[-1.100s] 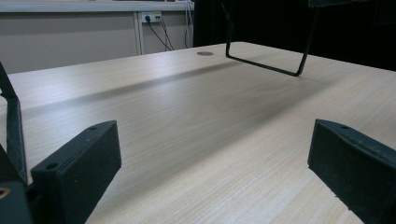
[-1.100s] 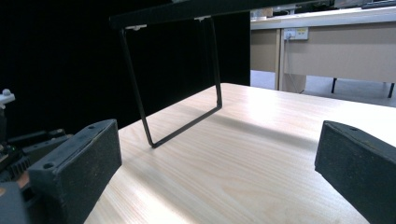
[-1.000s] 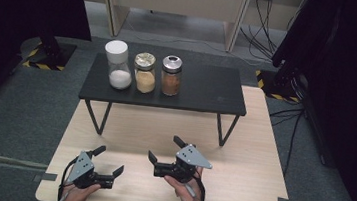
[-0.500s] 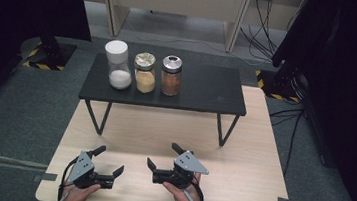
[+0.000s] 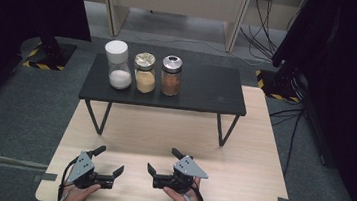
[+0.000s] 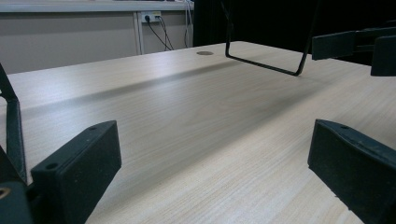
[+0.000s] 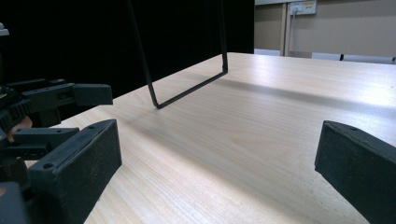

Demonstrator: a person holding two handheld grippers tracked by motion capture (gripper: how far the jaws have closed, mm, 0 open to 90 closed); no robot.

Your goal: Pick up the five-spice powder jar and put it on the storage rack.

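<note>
Left hand-held gripper (image 5: pixel 108 162) low on the wooden bench (image 5: pixel 251 153), jaws apart, empty. Right hand-held gripper (image 5: pixel 164 161) just beside, likewise spread. Well beyond, on the black riser shelf (image 5: pixel 207 91): white-powder jar (image 5: pixel 118 65), tan-granule jar (image 5: pixel 144 73), brown-spice jar (image 5: pixel 171 75). Probably glass: rigid, slick, breakable; best gripped mid-body, below the lid.

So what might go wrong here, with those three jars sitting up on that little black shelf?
The white-lidded jar, the middle jar and the brown-filled jar stand close together, so wide-open jaws reaching for one may knock its neighbour. They sit on a raised black shelf on thin wire legs; a bump could shake it. The left gripper and right gripper point toward each other low over the table and might collide.
</note>
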